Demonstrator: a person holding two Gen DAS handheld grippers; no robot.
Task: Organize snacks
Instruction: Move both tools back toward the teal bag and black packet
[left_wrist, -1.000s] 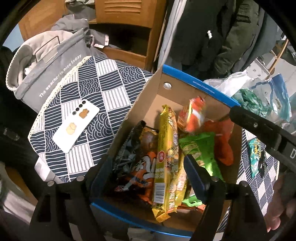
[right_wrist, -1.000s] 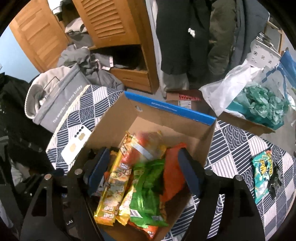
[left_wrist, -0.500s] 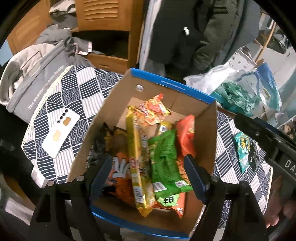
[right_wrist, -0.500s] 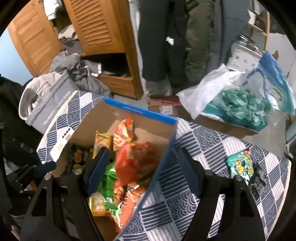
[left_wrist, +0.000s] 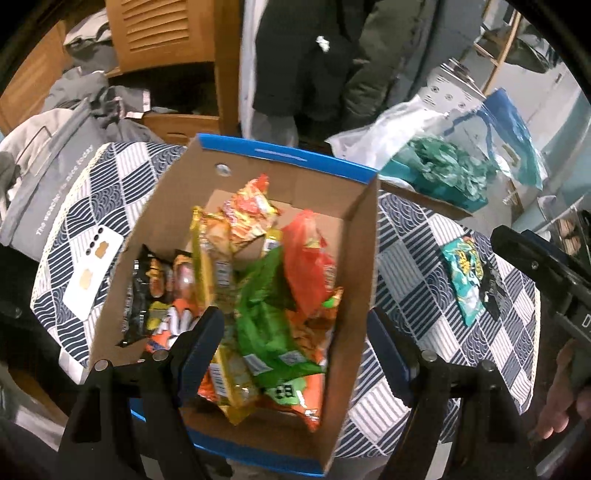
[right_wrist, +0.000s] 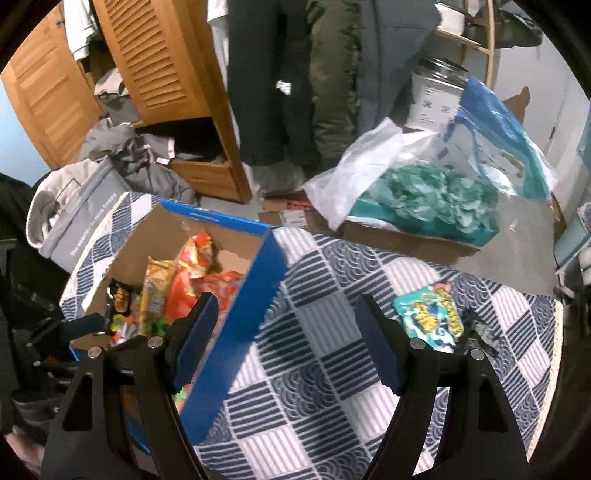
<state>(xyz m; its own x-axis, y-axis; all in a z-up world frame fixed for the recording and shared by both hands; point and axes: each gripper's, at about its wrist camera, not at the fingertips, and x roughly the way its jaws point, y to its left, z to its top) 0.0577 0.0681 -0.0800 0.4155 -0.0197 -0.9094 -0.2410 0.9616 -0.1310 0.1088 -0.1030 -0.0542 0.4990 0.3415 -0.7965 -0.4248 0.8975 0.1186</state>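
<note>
Through the left wrist camera we see most of the job apparently done: the cardboard box (left_wrist: 258, 280) at frame centre already holds a heap of snack packets (left_wrist: 258, 295), while one teal snack packet (left_wrist: 464, 277) lies on the checked cloth (left_wrist: 406, 266) at right. Our left gripper (left_wrist: 295, 347) hangs open and empty over the box's near end. Through the right wrist camera, our right gripper (right_wrist: 284, 343) is also spread wide, holding nothing; the teal packet (right_wrist: 430, 319) sits just right of its right finger (right_wrist: 376, 347), beyond the tip, not between the fingers.
</note>
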